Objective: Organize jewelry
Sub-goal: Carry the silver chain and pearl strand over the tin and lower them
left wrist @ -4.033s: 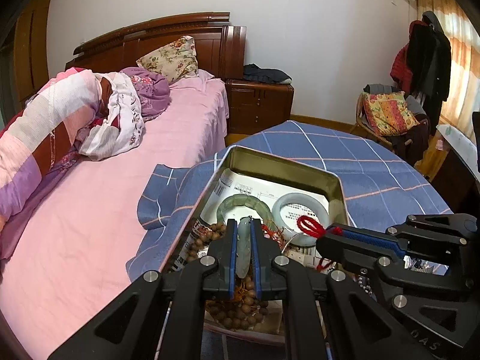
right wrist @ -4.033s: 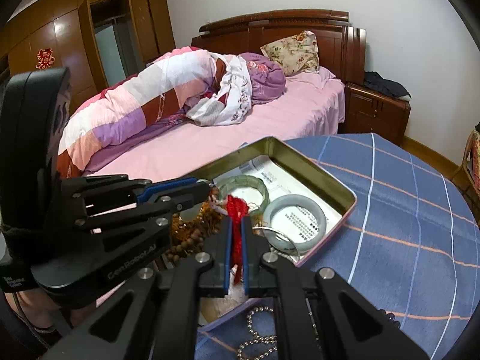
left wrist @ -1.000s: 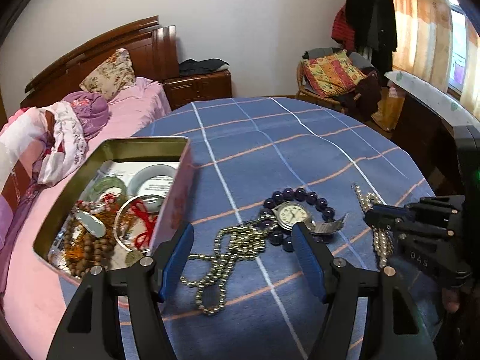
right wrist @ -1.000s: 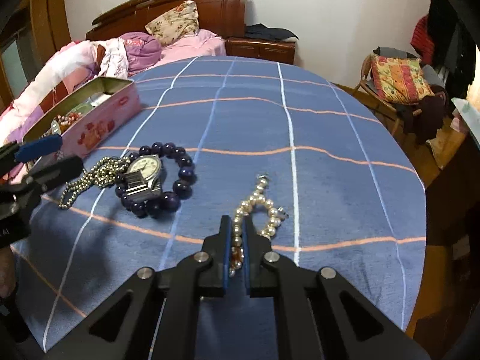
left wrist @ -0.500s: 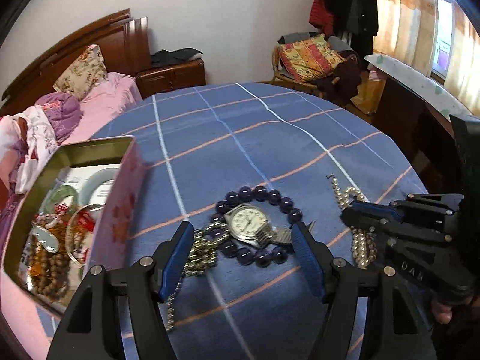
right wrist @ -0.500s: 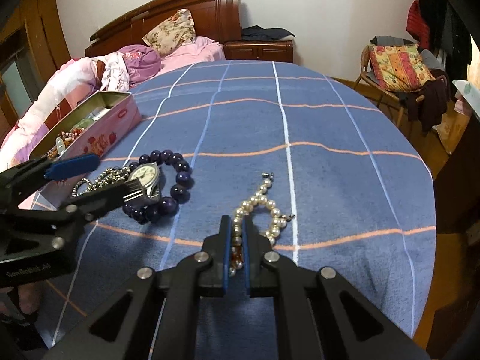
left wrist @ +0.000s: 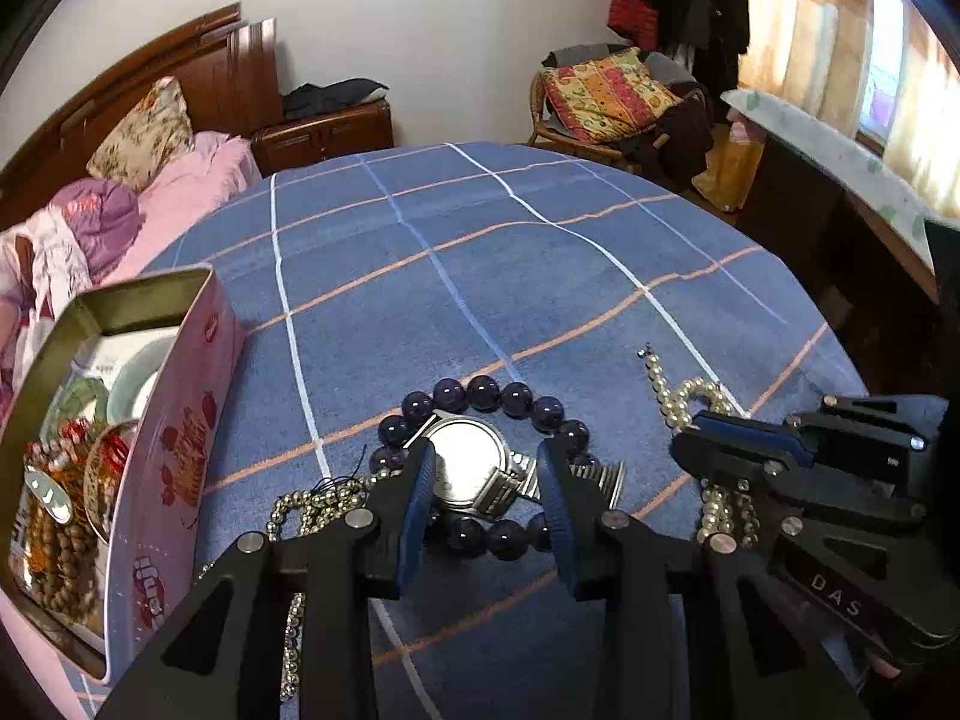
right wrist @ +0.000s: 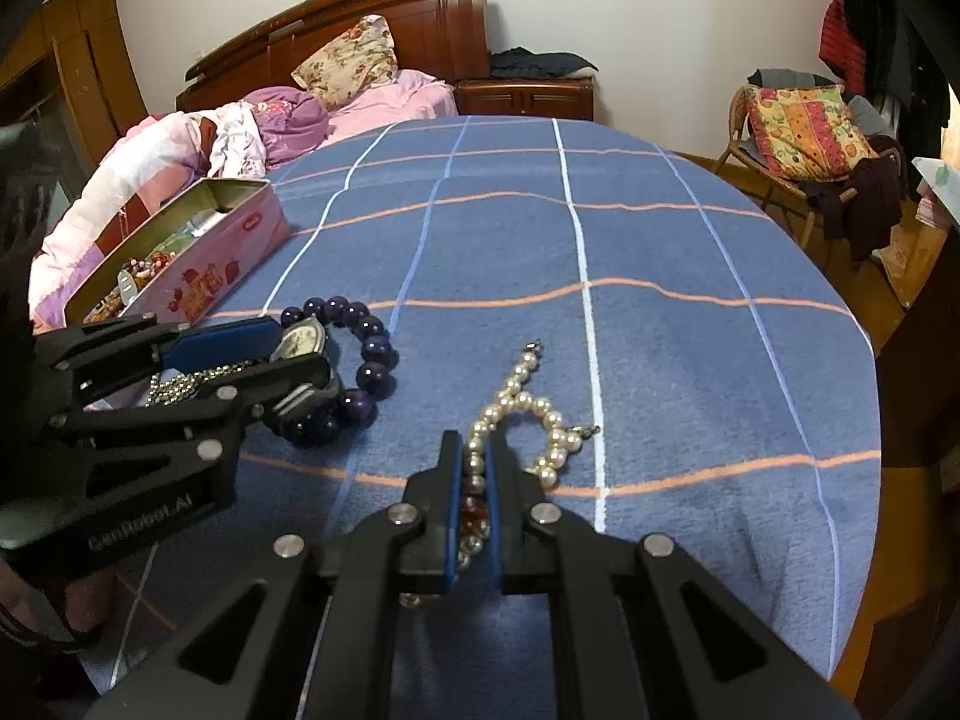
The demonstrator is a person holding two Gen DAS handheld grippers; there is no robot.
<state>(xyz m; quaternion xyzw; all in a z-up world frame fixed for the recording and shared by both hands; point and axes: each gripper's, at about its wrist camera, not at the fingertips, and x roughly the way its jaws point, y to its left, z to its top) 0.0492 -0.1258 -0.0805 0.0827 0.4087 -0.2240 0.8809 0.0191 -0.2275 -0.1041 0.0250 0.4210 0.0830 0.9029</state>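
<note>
Left claw (left wrist: 486, 480) gapes over the watch (left wrist: 474, 468), lower centre of frame, inside the bead ring (left wrist: 480, 396). Right claw (right wrist: 474, 480) is clamped on the pearls (right wrist: 528, 414), which lie on the surface (right wrist: 660, 300). Pearls likely limp and slippery; watch probably stiffer, best taken across the case. Tin (left wrist: 168, 420) sits at left.

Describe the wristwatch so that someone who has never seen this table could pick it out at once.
On the round table's blue checked cloth, look just right of the pink tin. There the wristwatch lies inside a ring of dark purple beads, between the open fingers of the left gripper. It is the only piece with a round dial and a metal band; the pieces around it are beaded strands.
</note>
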